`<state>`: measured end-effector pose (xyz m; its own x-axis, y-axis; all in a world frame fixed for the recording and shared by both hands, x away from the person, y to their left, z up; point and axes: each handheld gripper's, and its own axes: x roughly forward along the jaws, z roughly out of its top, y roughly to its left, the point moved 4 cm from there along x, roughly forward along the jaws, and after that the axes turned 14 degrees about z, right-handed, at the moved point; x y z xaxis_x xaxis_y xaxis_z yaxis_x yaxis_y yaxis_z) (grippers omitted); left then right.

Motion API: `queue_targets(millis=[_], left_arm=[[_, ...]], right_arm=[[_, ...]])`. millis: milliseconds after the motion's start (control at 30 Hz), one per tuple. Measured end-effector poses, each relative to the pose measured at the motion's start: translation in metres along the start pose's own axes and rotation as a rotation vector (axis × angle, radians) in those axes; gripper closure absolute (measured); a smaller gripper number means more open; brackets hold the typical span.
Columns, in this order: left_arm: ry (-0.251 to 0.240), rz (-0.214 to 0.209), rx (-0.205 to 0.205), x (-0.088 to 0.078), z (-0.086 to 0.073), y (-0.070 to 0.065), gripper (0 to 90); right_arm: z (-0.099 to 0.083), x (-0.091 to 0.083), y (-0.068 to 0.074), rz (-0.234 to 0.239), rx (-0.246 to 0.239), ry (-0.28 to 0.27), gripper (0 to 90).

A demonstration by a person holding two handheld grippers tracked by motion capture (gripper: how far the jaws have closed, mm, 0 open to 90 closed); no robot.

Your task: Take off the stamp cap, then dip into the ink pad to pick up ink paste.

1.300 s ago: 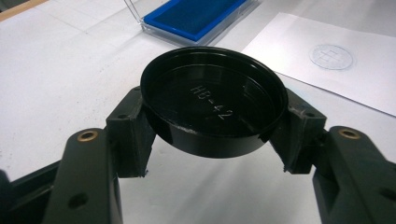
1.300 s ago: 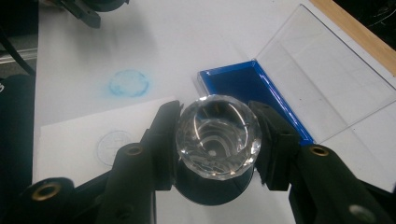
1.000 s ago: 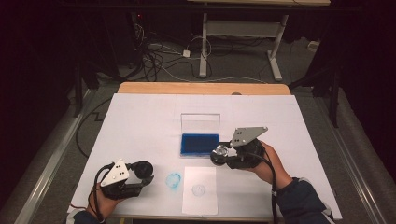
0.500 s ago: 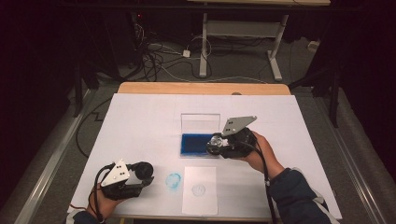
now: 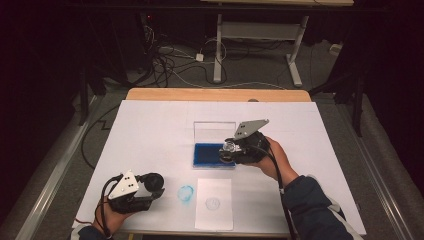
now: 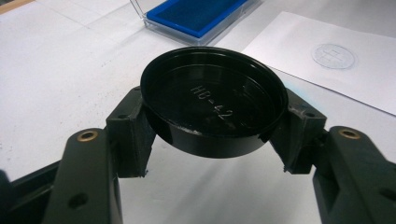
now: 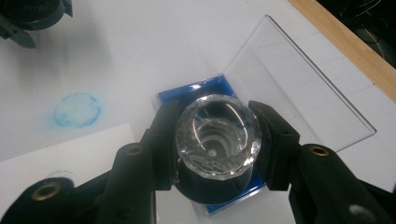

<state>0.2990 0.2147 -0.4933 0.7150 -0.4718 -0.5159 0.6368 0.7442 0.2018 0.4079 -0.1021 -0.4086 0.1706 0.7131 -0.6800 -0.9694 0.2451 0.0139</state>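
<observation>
My left gripper point(image 5: 150, 183) rests near the table's front left, shut on a round black cap point(image 6: 214, 99) marked HC-42. My right gripper point(image 5: 227, 150) is shut on a clear faceted stamp point(image 7: 217, 134) with a black base. It hovers over the blue ink pad point(image 5: 206, 154) in an open clear case point(image 5: 214, 131) at mid table. In the right gripper view the blue pad point(image 7: 198, 89) lies just beneath the stamp, and the clear lid point(image 7: 299, 88) stands open behind it.
A white paper sheet point(image 5: 214, 214) with a faint round imprint point(image 5: 213, 203) lies at the front centre. A blue ink smudge point(image 5: 185, 194) marks the white table cover point(image 5: 150, 130) beside it. The wooden table edge point(image 5: 215, 94) runs along the back.
My right gripper has carried the stamp leftward and away from me, from beside the case to over the blue pad. The left gripper stayed in place.
</observation>
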Motion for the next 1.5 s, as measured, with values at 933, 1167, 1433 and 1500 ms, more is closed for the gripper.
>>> queue_targets(millis=[933,1167,1433,1500], left_arm=[[0.002,0.000,0.003,0.001,0.000,-0.001,36.6],[0.002,-0.006,0.003,0.000,0.000,-0.002,36.6],[0.000,-0.007,0.009,0.000,0.002,-0.002,36.6],[0.001,-0.010,0.009,0.000,0.002,-0.002,36.6]], right_arm=[[0.014,0.020,-0.012,-0.024,0.010,-0.005,57.1],[0.015,0.025,-0.013,-0.024,0.013,0.005,57.1],[0.015,0.033,-0.015,-0.034,0.009,0.027,57.1],[0.015,0.033,-0.014,-0.037,0.008,0.030,57.1]])
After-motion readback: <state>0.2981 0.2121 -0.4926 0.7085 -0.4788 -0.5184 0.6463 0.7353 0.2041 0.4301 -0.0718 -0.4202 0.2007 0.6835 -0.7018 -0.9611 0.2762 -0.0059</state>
